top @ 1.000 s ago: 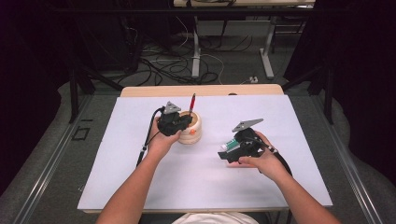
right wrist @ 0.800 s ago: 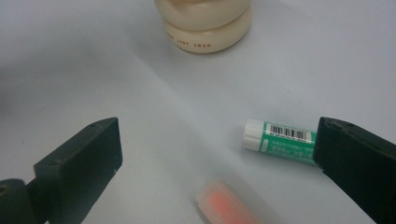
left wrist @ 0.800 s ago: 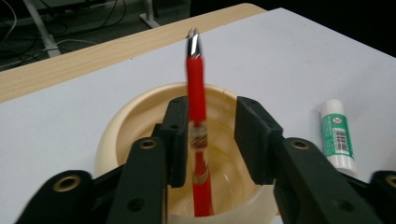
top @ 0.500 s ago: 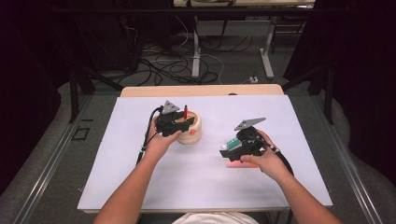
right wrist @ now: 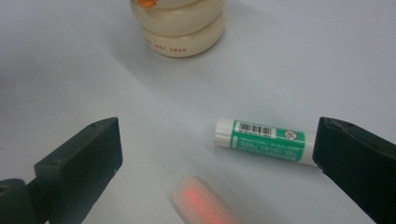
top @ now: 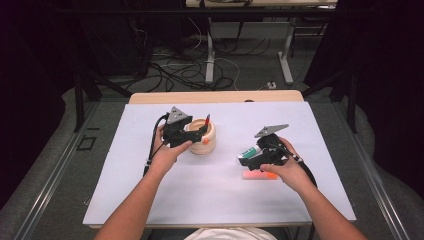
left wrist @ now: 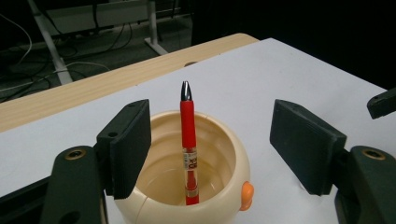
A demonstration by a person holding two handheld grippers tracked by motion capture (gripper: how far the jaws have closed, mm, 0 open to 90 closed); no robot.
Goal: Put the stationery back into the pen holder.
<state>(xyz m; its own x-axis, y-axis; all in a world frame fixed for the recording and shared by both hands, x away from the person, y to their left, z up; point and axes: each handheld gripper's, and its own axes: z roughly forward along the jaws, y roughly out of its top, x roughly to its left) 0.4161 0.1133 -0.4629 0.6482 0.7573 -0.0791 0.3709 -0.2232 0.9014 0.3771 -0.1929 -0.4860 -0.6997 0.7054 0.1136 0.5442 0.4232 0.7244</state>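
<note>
A cream round pot (top: 204,142) with an orange beak stands on the white table, left of centre. A red pen (top: 207,121) stands upright inside the pot (left wrist: 163,163), tip up (left wrist: 188,135). My left gripper (top: 198,134) straddles the pot's rim; its jaws have just been opening, and the pen stands free between them (left wrist: 217,140), touching neither pad. My right gripper (top: 246,160) hovers open over a green-and-white glue stick (top: 247,151). The glue stick (right wrist: 264,140) lies flat close by the right-hand jaw of that gripper (right wrist: 219,158).
An orange-red stick (top: 260,175) lies by the right hand, blurred in the right gripper view (right wrist: 201,200). The white sheet (top: 210,200) covers the table; a wooden edge (top: 215,96) shows at the back. Cables and desk legs lie on the floor beyond.
The red pen, held tilted above the pot a second ago, has dropped into it and now stands free. The left jaws have come apart. The right gripper has hardly moved.
</note>
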